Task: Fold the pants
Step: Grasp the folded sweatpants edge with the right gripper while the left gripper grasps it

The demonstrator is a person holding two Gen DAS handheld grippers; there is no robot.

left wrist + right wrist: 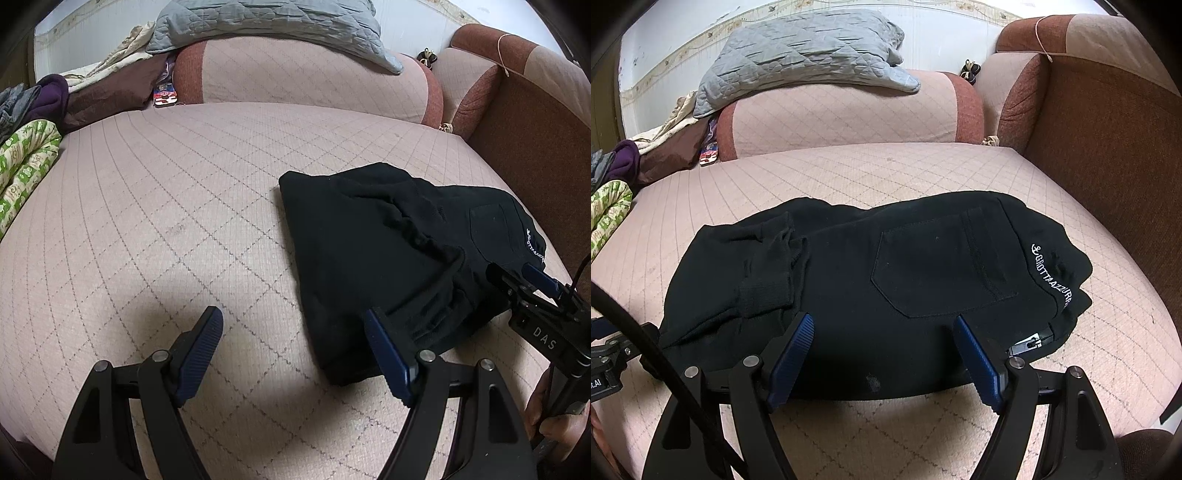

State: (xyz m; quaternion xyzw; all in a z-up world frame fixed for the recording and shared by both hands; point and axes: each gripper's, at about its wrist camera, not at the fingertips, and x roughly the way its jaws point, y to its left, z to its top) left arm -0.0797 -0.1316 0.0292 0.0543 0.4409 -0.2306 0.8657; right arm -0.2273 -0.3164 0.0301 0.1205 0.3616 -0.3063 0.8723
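Black pants (pixel 871 280) lie folded into a compact bundle on the pink quilted sofa seat (pixel 886 166), back pocket and white lettering up, ribbed cuffs on the left part. They also show in the left wrist view (pixel 391 251), right of centre. My right gripper (pixel 882 328) is open, its blue pads over the bundle's near edge, holding nothing. My left gripper (pixel 295 325) is open and empty, its right pad at the bundle's near left corner. The right gripper (pixel 535 291) shows at the right edge of the left wrist view.
A grey quilted blanket (pixel 801 55) lies on the sofa back cushion. A heap of clothes, green-patterned (pixel 26 166) and purple (pixel 48 96), lies at the left end. The brown armrest (pixel 1108 140) bounds the right side. Bare seat (pixel 166 203) stretches left of the pants.
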